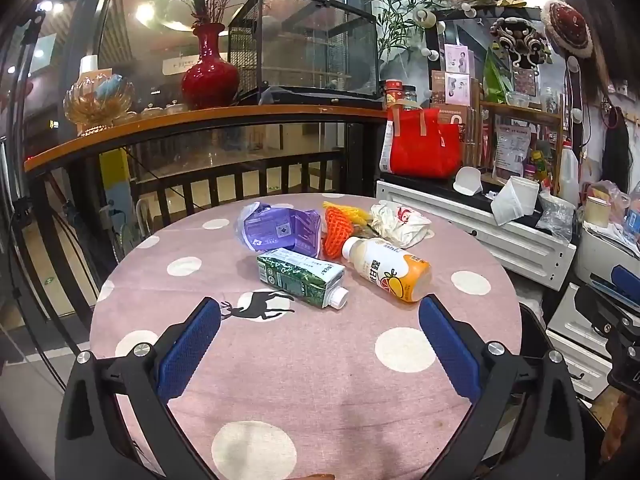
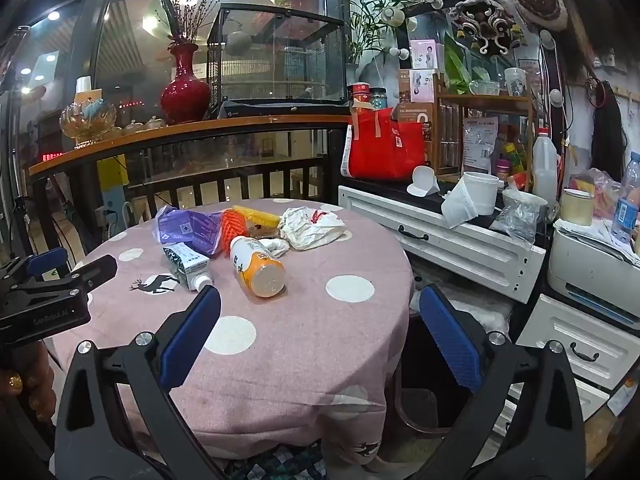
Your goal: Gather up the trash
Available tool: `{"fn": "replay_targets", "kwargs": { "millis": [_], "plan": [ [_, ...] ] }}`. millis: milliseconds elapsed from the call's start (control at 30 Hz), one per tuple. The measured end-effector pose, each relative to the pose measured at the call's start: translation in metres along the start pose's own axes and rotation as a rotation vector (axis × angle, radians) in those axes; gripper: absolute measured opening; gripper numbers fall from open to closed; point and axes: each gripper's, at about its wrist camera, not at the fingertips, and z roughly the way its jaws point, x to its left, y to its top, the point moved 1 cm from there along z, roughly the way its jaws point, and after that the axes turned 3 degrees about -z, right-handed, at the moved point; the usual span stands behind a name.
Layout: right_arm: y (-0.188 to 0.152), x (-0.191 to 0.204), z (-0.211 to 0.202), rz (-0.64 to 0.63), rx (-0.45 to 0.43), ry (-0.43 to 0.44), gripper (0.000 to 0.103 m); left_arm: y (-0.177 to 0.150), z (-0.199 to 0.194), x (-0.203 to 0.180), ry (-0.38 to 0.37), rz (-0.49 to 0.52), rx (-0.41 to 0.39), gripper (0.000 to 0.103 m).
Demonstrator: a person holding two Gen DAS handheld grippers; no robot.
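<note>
Trash lies in a cluster on the far half of a round table with a pink dotted cloth (image 1: 304, 360): a green carton (image 1: 300, 277), an orange-and-white bottle (image 1: 388, 269) on its side, a purple wrapper (image 1: 278, 230), orange foam netting (image 1: 336, 232) and a crumpled white bag (image 1: 400, 220). My left gripper (image 1: 320, 316) hovers open just short of the carton, nothing between its fingers. My right gripper (image 2: 320, 306) is open over the table's right edge, short of the bottle (image 2: 258, 266). The carton (image 2: 186, 264) lies left of that bottle.
A white drawer cabinet (image 2: 460, 240) with a tissue roll (image 2: 472, 198) and a red bag (image 2: 384, 148) stands right of the table. A wooden counter with a red vase (image 1: 210, 68) and a railing runs behind it. The left gripper's body (image 2: 44, 292) shows at the right wrist view's left edge.
</note>
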Motion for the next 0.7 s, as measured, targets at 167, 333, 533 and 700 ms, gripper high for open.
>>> {"fn": "replay_targets", "kwargs": {
  "millis": [167,333,533,700],
  "plan": [
    [-0.002,0.0,0.004,-0.004,0.01,0.001,0.098,0.0,0.0,0.0,-0.004,0.006,0.001,0.098],
    [0.001,0.002,0.005,-0.006,0.018,0.004,0.098,-0.007,0.005,-0.003,0.005,0.009,0.009,0.098],
    [-0.002,0.002,0.003,-0.011,0.02,0.006,0.098,-0.012,0.005,-0.005,0.004,0.007,0.011,0.098],
    [-0.001,0.002,0.003,-0.011,0.028,0.009,0.098,-0.009,0.007,-0.004,0.003,0.01,0.015,0.098]
  ]
}}
